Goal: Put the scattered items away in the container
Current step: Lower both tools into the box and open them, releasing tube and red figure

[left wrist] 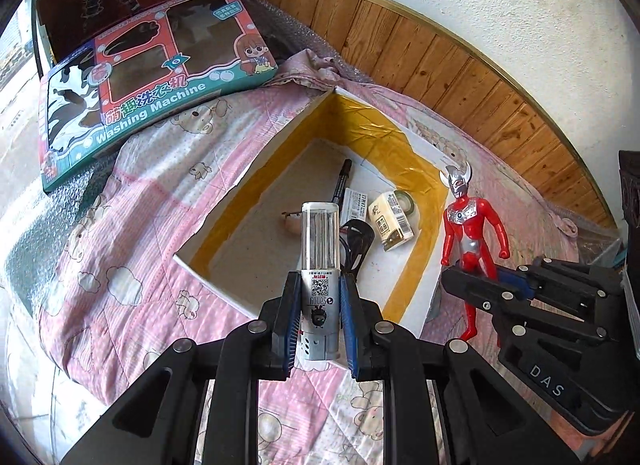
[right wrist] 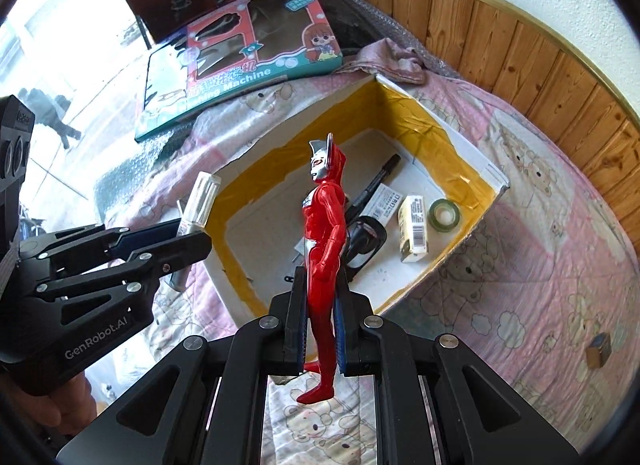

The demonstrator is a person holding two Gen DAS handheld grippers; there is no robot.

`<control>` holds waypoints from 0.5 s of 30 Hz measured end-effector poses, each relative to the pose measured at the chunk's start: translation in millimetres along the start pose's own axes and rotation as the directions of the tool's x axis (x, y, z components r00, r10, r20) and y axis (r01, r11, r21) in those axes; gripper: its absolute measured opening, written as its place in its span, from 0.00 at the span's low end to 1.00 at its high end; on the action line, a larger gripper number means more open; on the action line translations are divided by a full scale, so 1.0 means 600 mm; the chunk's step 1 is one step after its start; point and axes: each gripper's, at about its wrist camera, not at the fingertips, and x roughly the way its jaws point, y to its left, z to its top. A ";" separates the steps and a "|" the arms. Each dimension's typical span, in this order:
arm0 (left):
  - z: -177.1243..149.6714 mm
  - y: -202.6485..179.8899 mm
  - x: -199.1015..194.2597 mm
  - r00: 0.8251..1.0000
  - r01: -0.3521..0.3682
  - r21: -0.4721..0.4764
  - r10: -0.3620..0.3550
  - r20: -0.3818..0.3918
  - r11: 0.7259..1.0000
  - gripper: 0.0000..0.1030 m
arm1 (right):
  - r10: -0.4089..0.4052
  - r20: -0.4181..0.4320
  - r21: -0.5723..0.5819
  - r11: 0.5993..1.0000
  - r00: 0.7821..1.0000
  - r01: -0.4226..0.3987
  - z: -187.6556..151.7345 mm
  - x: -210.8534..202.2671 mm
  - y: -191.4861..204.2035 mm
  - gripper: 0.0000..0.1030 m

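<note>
Left gripper (left wrist: 320, 317) clamped on a clear tube (left wrist: 320, 261), upright, held over the near edge of the box (left wrist: 280, 137); right gripper (right wrist: 322, 329) closed on the red figure (right wrist: 326, 225) at the legs, head up, just short of the box; ahead inside the box: pen (right wrist: 376, 181), tissue pack (right wrist: 414, 229), tape roll (right wrist: 444, 215), black scissors (right wrist: 360, 241); quilt (left wrist: 132, 233) beneath.

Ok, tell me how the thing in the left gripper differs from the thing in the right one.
The left gripper holds a clear tube with a printed grey label; the right gripper holds a red and silver hero figure. The tube is a plain cylinder, the figure has limbs and a crested head. The tube is clamped at its lower half, the figure at its legs. Both stand upright near the white box.
</note>
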 end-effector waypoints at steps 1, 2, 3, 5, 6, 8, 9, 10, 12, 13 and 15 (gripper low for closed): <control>0.002 0.001 0.004 1.000 0.002 -0.005 -0.002 -0.005 1.000 0.19 | 0.001 -0.002 0.005 1.000 1.000 -0.001 0.006 0.003 -0.003 0.11; 0.003 0.002 0.008 1.000 0.006 -0.009 -0.006 -0.010 1.000 0.19 | 0.003 -0.005 0.009 1.000 1.000 -0.003 0.012 0.006 -0.007 0.11; 0.005 0.002 0.011 1.000 0.006 -0.012 -0.006 -0.014 1.000 0.19 | 0.006 -0.009 0.014 1.000 1.000 -0.006 0.017 0.010 -0.010 0.11; 0.008 0.003 0.020 1.000 0.011 -0.023 -0.011 -0.025 1.000 0.19 | 0.016 -0.018 0.030 0.999 1.000 -0.016 0.029 0.019 -0.018 0.11; 0.009 0.005 0.024 0.999 0.013 -0.031 -0.014 -0.030 0.999 0.19 | 0.019 -0.021 0.036 0.999 1.000 -0.019 0.034 0.022 -0.022 0.11; 0.011 0.009 0.031 0.999 0.015 -0.043 -0.017 -0.039 0.999 0.19 | 0.023 -0.026 0.044 0.999 0.999 -0.022 0.044 0.029 -0.028 0.11; 0.012 0.010 0.034 0.999 0.016 -0.048 -0.018 -0.043 0.999 0.19 | 0.024 -0.029 0.047 0.999 0.999 -0.022 0.049 0.032 -0.030 0.11; 0.013 0.011 0.037 0.999 0.018 -0.052 -0.020 -0.047 0.998 0.19 | 0.025 -0.032 0.047 0.999 0.999 -0.023 0.054 0.036 -0.033 0.11; 0.016 0.015 0.043 0.998 0.021 -0.063 -0.024 -0.052 0.998 0.19 | 0.027 -0.039 0.045 0.999 0.999 -0.025 0.065 0.044 -0.036 0.11; 0.017 0.016 0.046 0.998 0.023 -0.070 -0.027 -0.055 0.997 0.19 | 0.030 -0.044 0.045 0.999 0.999 -0.028 0.070 0.048 -0.037 0.11; 0.022 0.018 0.051 0.998 0.030 -0.080 -0.035 -0.060 0.996 0.19 | 0.028 -0.050 0.043 0.999 0.998 -0.026 0.083 0.056 -0.040 0.11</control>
